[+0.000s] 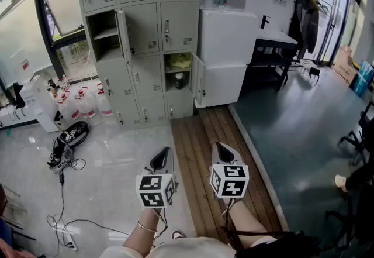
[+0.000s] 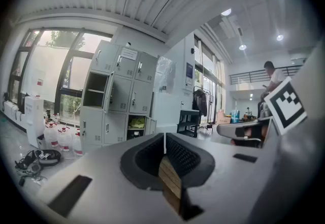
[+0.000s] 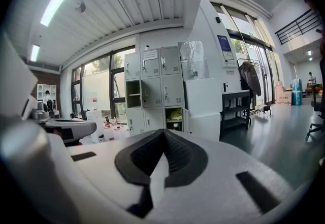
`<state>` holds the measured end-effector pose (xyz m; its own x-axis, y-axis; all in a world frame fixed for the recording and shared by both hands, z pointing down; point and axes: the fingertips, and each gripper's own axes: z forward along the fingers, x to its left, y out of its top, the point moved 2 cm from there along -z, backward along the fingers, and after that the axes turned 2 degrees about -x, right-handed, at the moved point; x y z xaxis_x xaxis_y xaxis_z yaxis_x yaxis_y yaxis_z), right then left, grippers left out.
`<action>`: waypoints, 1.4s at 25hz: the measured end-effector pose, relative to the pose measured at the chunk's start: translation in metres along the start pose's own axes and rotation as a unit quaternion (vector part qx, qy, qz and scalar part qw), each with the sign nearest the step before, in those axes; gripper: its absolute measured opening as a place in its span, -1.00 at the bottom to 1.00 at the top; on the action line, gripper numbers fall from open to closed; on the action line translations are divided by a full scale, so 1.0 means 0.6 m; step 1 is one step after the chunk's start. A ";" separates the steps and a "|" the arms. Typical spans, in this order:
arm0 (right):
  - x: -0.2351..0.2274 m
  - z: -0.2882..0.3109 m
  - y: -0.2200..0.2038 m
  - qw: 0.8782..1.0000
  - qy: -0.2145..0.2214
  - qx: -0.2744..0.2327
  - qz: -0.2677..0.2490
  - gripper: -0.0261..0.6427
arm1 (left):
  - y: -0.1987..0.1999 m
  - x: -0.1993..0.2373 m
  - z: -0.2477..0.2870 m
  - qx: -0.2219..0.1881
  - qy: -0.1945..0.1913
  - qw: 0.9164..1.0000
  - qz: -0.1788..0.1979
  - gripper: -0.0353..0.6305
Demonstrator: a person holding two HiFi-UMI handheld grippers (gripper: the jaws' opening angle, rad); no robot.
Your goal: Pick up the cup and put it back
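Head view, step: the reach is not yet made. The left claw (image 1: 166, 151) and right claw (image 1: 220, 147) are both closed and empty, side by side.
Head view, cup (image 1: 179, 81): probably the dark vessel in the open locker (image 1: 178, 92), well ahead of both claws. It seems upright with its long axis vertical, but is too small to be sure.
Left gripper view, claw (image 2: 165, 136): tips meet with nothing between them; the locker is ahead, slightly left.
Right gripper view, claw (image 3: 163, 134): jaws together and empty; the locker is ahead.
Next move: close in, open one claw and square it to the cup's side.

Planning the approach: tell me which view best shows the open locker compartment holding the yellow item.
Head view: the compartment is largest and clearest there, with a dark object under the yellow item. Both gripper views show it only small and distant.
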<state>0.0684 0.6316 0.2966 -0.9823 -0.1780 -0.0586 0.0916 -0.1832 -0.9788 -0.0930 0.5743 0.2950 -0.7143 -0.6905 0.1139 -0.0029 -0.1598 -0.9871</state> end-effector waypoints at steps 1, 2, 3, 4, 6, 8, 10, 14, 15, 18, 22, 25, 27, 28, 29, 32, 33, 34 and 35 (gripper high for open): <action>0.001 0.003 -0.001 1.000 0.000 0.001 0.000 -0.95 | -0.001 0.003 0.002 0.001 0.000 1.000 -0.001 -0.84; 0.002 0.007 -0.002 1.000 0.000 0.001 0.000 -0.95 | -0.003 0.007 0.003 0.002 0.001 1.000 -0.002 -0.84; 0.003 0.010 -0.003 1.000 0.000 0.002 0.000 -0.95 | -0.004 0.010 0.004 0.003 0.001 1.000 -0.003 -0.84; 0.005 0.012 -0.004 1.000 0.000 0.003 0.000 -0.95 | -0.005 0.013 0.006 0.004 0.001 1.000 -0.003 -0.84; 0.009 0.017 -0.005 1.000 -0.001 0.003 0.000 -0.95 | -0.006 0.019 0.007 0.005 0.001 1.000 -0.002 -0.84; 0.015 0.023 -0.005 1.000 0.000 0.003 0.002 -0.95 | -0.005 0.027 0.009 0.004 0.001 1.000 -0.001 -0.84; 0.023 0.033 -0.005 1.000 0.003 0.000 0.011 -0.95 | -0.005 0.038 0.011 0.004 -0.001 1.000 0.001 -0.84; 0.041 0.054 -0.008 1.000 0.001 -0.004 0.023 -0.94 | -0.003 0.065 0.016 0.002 -0.003 1.000 0.003 -0.84; 0.045 0.058 -0.008 1.000 -0.001 -0.003 0.025 -0.94 | -0.002 0.071 0.017 0.002 -0.005 1.000 0.005 -0.84; 0.054 0.068 -0.005 0.999 -0.010 -0.004 0.033 -0.94 | 0.005 0.084 0.019 0.004 -0.013 1.000 0.014 -0.84; 0.062 0.080 -0.007 0.999 -0.015 -0.004 0.042 -0.94 | 0.012 0.102 0.025 0.000 -0.015 1.000 0.015 -0.84; 0.073 0.085 -0.025 0.999 -0.012 0.009 0.043 -0.94 | 0.002 0.112 0.024 0.002 -0.012 1.000 0.009 -0.84; 0.077 0.091 -0.031 0.999 -0.011 0.015 0.042 -0.94 | -0.004 0.118 0.025 0.007 -0.012 1.000 0.007 -0.84; 0.078 0.094 -0.031 0.999 -0.011 0.016 0.041 -0.94 | -0.006 0.121 0.027 0.008 -0.012 1.000 0.006 -0.84; 0.078 0.098 -0.030 0.999 -0.012 0.017 0.041 -0.94 | -0.008 0.124 0.030 0.009 -0.012 1.000 0.005 -0.84; 0.078 0.112 -0.032 0.999 -0.013 0.019 0.041 -0.94 | -0.015 0.133 0.041 0.013 -0.012 1.000 0.003 -0.84; 0.078 0.116 -0.035 0.999 -0.013 0.021 0.042 -0.94 | -0.019 0.136 0.046 0.015 -0.012 1.000 0.002 -0.84; 0.077 0.122 -0.039 0.999 -0.014 0.024 0.044 -0.94 | -0.023 0.140 0.051 0.017 -0.012 1.000 0.001 -0.84; 0.076 0.128 -0.042 0.999 -0.015 0.027 0.045 -0.94 | -0.026 0.144 0.058 0.020 -0.012 1.000 -0.002 -0.84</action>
<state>0.0339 0.5538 0.3339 -0.9644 -0.2245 -0.1395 0.1889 -0.2163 -0.9579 -0.1303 0.4927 0.3240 -0.6970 -0.7069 0.1204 0.0225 -0.1894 -0.9816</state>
